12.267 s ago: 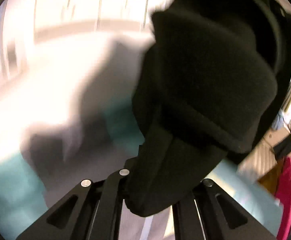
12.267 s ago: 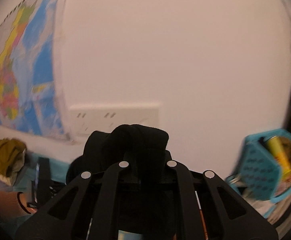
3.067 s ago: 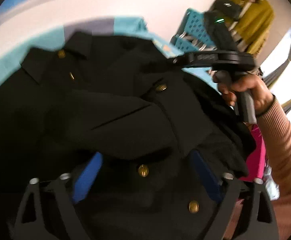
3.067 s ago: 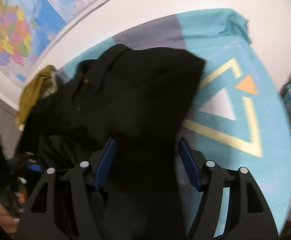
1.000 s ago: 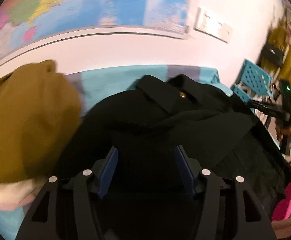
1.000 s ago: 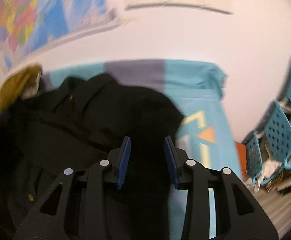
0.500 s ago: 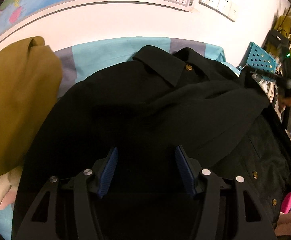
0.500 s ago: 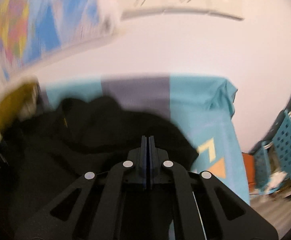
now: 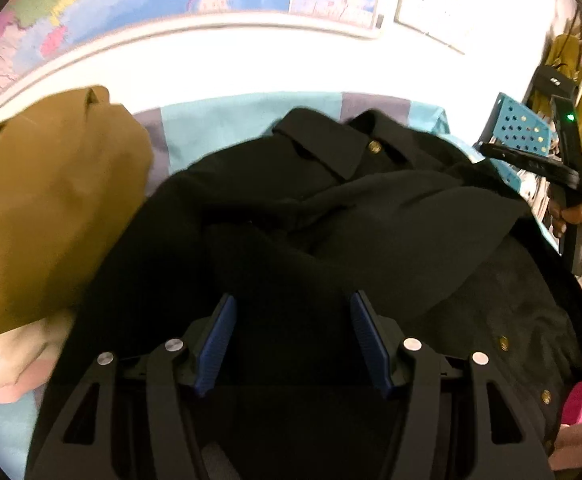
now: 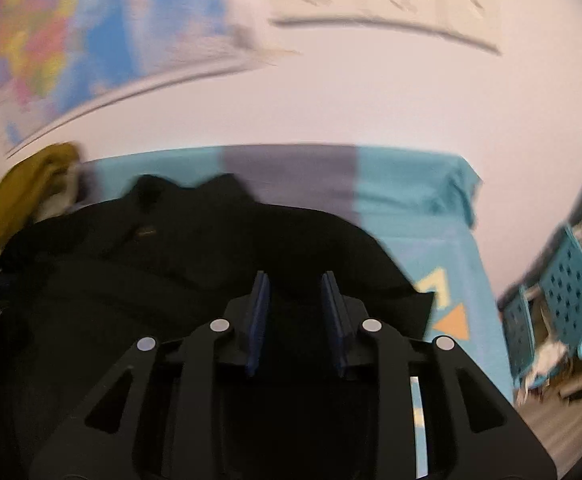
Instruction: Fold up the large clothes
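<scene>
Both jaws spread, gripping nothing.
Left gripper (image 9: 291,336) and right gripper (image 10: 297,318) hover centre-frame over black coat (image 9: 331,216), apparently between folds.

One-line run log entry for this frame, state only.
stage: folding black buttoned coat on teal cloth | left gripper: open over coat | right gripper: open over coat | mustard garment: beside coat

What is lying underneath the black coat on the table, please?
The black coat lies on a teal patterned cloth with a grey band, showing beyond its collar and right edge. The cloth's middle is covered, so anything else beneath cannot be seen.
</scene>
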`<state>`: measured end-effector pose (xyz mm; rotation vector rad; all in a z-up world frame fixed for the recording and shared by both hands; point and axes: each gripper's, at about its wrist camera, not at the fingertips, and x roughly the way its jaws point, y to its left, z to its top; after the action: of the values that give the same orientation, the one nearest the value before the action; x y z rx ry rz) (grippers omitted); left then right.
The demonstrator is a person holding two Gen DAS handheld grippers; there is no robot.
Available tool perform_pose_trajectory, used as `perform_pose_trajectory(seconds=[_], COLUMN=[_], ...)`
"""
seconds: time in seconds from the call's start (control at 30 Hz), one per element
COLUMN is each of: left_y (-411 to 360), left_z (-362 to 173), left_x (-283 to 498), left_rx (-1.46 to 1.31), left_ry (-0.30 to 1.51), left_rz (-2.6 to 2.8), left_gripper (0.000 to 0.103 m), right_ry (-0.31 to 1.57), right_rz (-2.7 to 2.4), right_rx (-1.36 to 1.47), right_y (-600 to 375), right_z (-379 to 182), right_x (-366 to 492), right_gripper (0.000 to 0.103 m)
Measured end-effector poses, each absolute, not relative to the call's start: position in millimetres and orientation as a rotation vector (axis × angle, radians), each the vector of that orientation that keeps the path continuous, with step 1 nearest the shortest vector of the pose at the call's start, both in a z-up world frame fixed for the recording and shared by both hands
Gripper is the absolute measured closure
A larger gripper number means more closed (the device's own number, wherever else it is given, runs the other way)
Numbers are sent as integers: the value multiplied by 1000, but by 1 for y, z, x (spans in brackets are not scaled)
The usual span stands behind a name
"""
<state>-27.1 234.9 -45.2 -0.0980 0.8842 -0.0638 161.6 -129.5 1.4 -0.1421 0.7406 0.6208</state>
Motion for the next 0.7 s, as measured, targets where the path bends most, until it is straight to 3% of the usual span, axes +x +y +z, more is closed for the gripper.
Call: perform_pose_trajectory(seconds=[0.23,0.4,0.5,0.57,0.7], left_y=[252,273,288,298,312], left_z=[-21,-8,-2,-3,-17], left_x=[-81,-131,-162,-178,-191], left_rx=[-95,-58,-41,-40,-49], left_ry=[790,756,737,744,779], left_rz=[-5,124,205,247,283], left_gripper=[42,38,34,32,31], right_ry=[835,892,854,819,744], right_rz=[823,798,829,881,1109], right_rx=[-307,-246,-240,-248,-308], right_y=[-61,-49,-48,-45,-14], right_z=[-31,-49,-35,-25,-2], right_x=[127,137,119,96,30], right_gripper=[77,76,72,62,60])
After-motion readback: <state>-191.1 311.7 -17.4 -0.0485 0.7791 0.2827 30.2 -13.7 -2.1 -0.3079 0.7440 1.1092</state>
